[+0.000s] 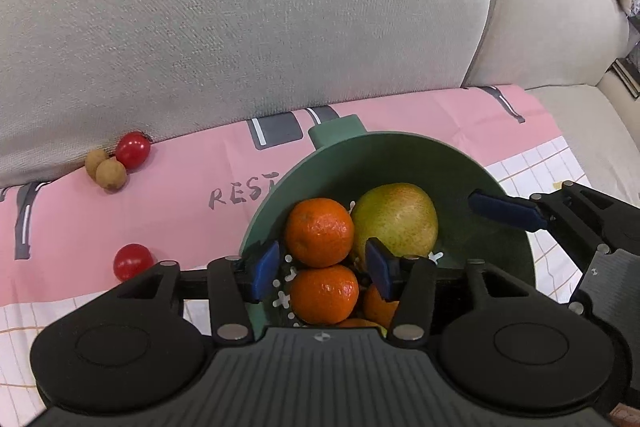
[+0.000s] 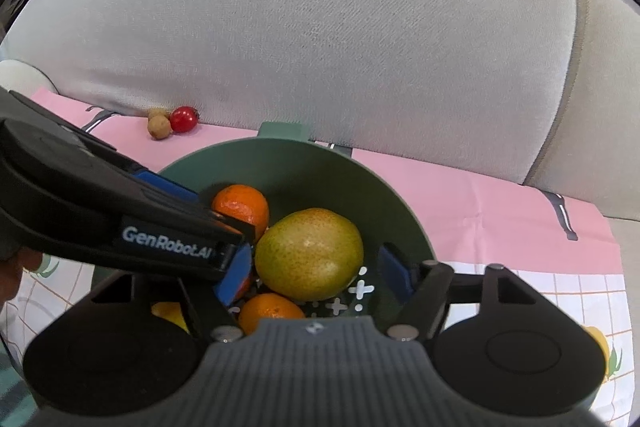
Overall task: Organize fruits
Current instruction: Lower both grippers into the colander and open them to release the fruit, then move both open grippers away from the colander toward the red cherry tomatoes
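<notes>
Both grippers over the green plastic colander bowl (image 1: 460, 163), which sits on the pink printed cloth (image 1: 180, 211) at the sofa seat's rear edge, just before the grey back cushion (image 1: 240, 7).

Left gripper (image 1: 324, 267): blue pads apart, flanking the nearer round orange tangerine (image 1: 324, 294) without pressing it; released, nothing held. Right gripper (image 2: 318, 273): pads wide on either side of the yellow-green speckled pear (image 2: 310, 253), a gap visible at the right pad; released also. Both fruits rest inside the bowl; judged as just deposited, not grasped.

Governing relation for the next move: loose fruit lies to the left of the bowl, so the left gripper is nearer. A small red cherry tomato (image 1: 133, 261) lies on the cloth just left of the left fingers, toward the cloth's front; a second red tomato (image 1: 133, 149) with two small brown longans (image 1: 106, 169) touching it lies at the cloth's rear edge against the cushion. All near-round; no long axis to align to. Pear's long axis runs roughly across the right gripper's opening.

View differences: the left view alone shows the near tomato; the right view hides it behind the left gripper's body; the right view shows a yellow fruit (image 2: 170, 313), partly hidden, low in the bowl.
</notes>
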Demonstrator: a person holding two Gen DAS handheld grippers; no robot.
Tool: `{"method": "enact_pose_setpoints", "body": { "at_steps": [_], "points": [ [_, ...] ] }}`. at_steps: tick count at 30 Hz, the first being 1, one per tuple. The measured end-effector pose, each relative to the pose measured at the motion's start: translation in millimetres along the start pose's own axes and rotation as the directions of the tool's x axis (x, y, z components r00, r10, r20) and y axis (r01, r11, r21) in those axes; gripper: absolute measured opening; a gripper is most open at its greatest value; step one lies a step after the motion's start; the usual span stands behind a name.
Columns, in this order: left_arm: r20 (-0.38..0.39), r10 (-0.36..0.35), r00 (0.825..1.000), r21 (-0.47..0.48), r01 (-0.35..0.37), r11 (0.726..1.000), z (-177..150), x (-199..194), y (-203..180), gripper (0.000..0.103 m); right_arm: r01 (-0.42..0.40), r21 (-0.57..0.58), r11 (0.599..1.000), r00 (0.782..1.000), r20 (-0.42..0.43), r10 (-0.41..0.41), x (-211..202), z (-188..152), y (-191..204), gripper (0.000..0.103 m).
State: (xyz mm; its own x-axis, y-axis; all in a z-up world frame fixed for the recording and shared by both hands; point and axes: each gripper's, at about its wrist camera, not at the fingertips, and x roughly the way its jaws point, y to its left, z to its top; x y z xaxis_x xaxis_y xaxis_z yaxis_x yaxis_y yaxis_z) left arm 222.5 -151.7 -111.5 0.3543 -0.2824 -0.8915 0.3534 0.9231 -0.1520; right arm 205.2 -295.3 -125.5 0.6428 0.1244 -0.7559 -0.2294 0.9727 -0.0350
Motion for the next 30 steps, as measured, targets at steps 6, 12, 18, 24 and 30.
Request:
{"method": "enact_pose_setpoints", "body": {
  "at_steps": [6, 12, 18, 24, 30],
  "points": [
    [0.043, -0.016, 0.999, -0.025, 0.017, 1.000, -7, -27, 4, 0.064, -0.009, 0.054, 0.998, 1.000, 0.020, 0.008, -16, 0, -1, 0.078],
    [0.112, 0.002, 0.994, -0.042, 0.003, 0.999, -18, -61, 13, 0.066, -0.061, 0.148, 0.987, 0.997, 0.046, 0.055, -34, 1, 4, 0.087],
    [0.188, 0.041, 0.981, -0.049, -0.033, 0.998, -31, -95, 24, 0.067, -0.086, 0.181, 0.980, 0.995, 0.074, 0.074, -52, -2, 21, 0.091],
    [0.232, 0.068, 0.970, -0.077, -0.051, 0.996, -51, -121, 44, 0.068, -0.098, 0.206, 0.974, 0.991, 0.106, 0.078, -67, -6, 41, 0.092],
    [0.258, 0.087, 0.962, -0.140, -0.052, 0.989, -68, -139, 76, 0.068, -0.133, 0.170, 0.976, 0.987, 0.109, 0.115, -73, -9, 66, 0.092]
  ]
}}
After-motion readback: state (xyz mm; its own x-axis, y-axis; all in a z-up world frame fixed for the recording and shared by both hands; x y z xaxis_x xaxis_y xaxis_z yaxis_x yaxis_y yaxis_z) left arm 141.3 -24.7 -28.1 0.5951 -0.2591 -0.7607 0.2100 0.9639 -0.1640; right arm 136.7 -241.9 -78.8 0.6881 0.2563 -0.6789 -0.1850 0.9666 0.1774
